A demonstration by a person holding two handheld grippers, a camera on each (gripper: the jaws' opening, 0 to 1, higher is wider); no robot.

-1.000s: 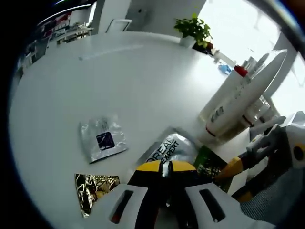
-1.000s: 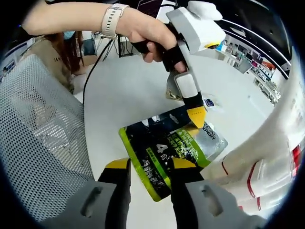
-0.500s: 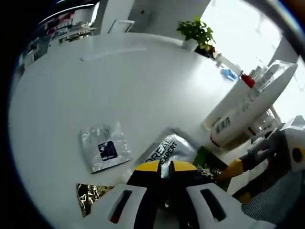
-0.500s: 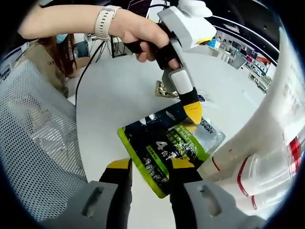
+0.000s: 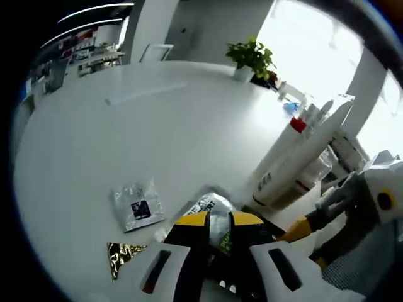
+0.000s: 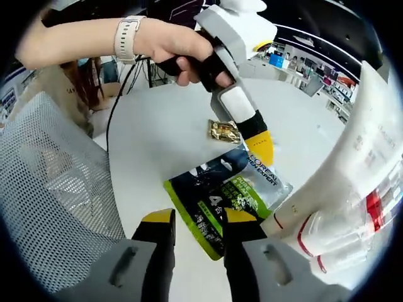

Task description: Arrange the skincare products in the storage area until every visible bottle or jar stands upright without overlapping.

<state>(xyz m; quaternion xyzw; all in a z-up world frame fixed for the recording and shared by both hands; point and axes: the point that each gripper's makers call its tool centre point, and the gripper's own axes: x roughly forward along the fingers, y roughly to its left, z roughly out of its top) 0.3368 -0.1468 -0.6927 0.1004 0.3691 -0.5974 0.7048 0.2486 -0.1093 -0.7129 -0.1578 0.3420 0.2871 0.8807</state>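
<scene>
On the white table [image 5: 94, 138] lie four sachets; both grippers [image 5: 218, 221] [image 6: 196, 220] hang slightly parted, empty.

You have wide bare desk [image 5: 126, 126] toward the far edge, up to the potted plant [image 5: 252, 56]. Close in, three flat sachets crowd the surface: a silver one [image 5: 137, 206], a gold one [image 5: 123, 257], and the green-and-black pack [image 6: 217, 201] overlapping a silver pack [image 6: 267, 179]. Along the right edge, big white bottles [image 5: 296, 157] wall off passage. In the right gripper view, the left claw [image 6: 261, 146] hangs over the packs, and a mesh chair [image 6: 50, 189] blocks the near side.
</scene>
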